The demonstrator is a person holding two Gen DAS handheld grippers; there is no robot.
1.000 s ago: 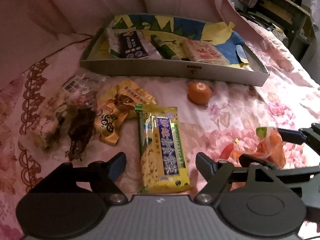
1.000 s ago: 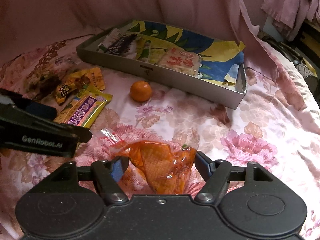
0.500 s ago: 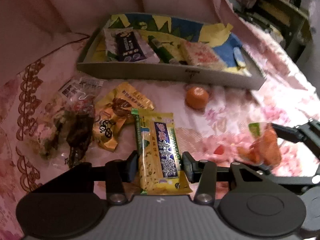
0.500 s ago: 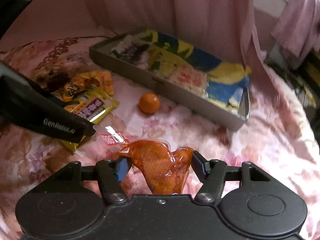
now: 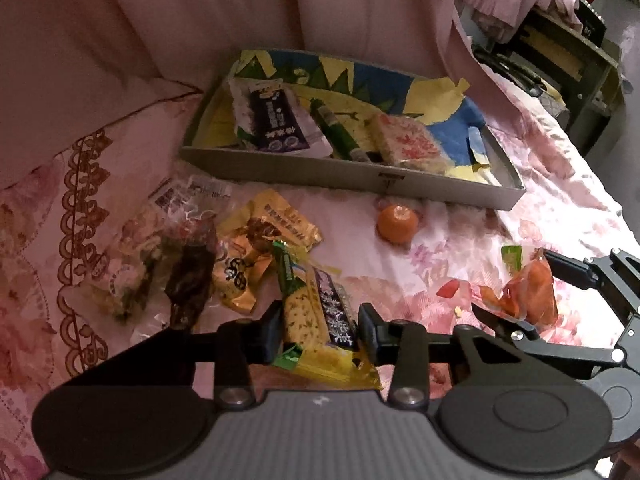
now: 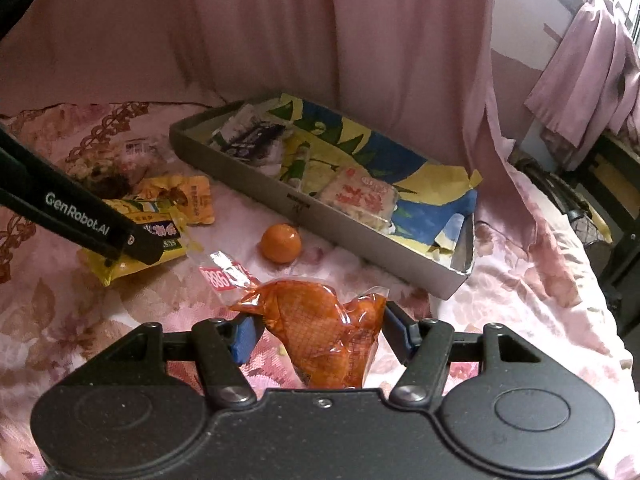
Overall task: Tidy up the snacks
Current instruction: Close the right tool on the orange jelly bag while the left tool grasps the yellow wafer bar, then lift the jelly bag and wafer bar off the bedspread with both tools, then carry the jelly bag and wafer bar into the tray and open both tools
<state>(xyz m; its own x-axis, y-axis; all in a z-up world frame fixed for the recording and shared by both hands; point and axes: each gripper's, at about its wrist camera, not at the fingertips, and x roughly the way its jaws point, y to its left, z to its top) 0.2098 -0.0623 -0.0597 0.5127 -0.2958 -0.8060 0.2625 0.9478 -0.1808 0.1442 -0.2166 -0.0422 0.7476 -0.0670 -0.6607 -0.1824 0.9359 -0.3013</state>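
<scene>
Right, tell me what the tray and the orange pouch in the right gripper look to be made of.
Tray: probably cardboard, with matte grey walls, sharp folded corners and a torn printed paper lining. Orange pouch: clear glossy plastic film, seemingly vacuum-sealed; it shines, wrinkles tightly over its orange contents and has a flat sealed edge. The right gripper is closed on it.

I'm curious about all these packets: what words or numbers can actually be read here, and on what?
"GenRobot.AI": white letters on the side of the left gripper.
"986", seen upside down: red label on the orange vacuum pouch.
Chinese print on the yellow-and-purple snack pack, the purple packet and the red-printed packet: too blurred to read.
</scene>
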